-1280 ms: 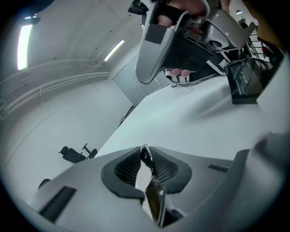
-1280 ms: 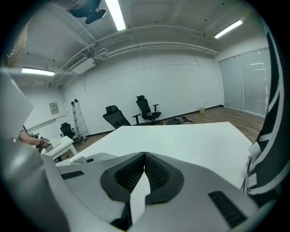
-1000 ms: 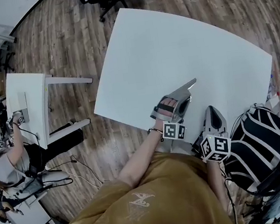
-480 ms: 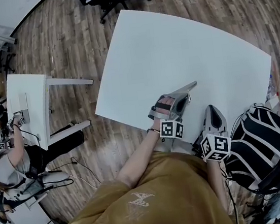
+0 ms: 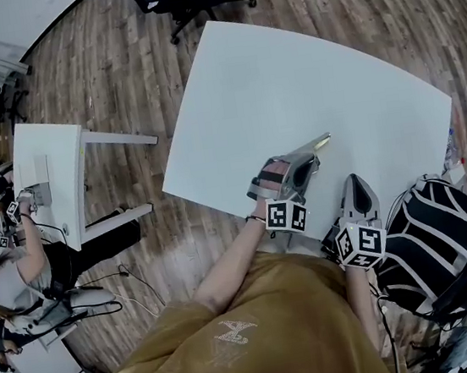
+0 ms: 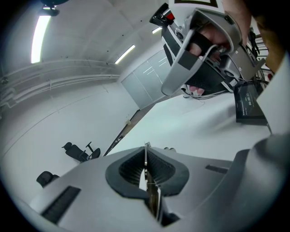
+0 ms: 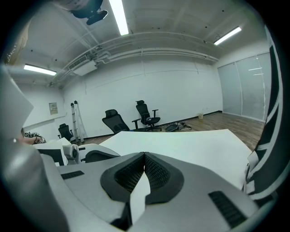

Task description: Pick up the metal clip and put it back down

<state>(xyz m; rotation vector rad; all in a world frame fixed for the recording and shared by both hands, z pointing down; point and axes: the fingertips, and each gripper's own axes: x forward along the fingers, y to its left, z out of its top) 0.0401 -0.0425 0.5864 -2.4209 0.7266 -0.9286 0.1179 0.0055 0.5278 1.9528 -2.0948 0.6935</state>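
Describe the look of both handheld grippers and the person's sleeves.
Both the left gripper and right gripper are grey, wedge-shaped shells with dark ribbed pads, each carrying a black-and-white marker cube. The shirt is mustard, short-sleeved.

The metal clip (image 6: 146,165) is a thin, flat piece of metal, seen edge-on in the left gripper view as a narrow bright line with a duller, brownish tint lower down. It stands upright, clamped between the closed jaws of the left gripper (image 5: 316,142), its upper end poking just past the jaw tips. From the head view it shows only as a small pale sliver at the gripper's tip, over the white table (image 5: 287,72), nearer the person's edge than the far edge. Whether it touches the tabletop cannot be told.
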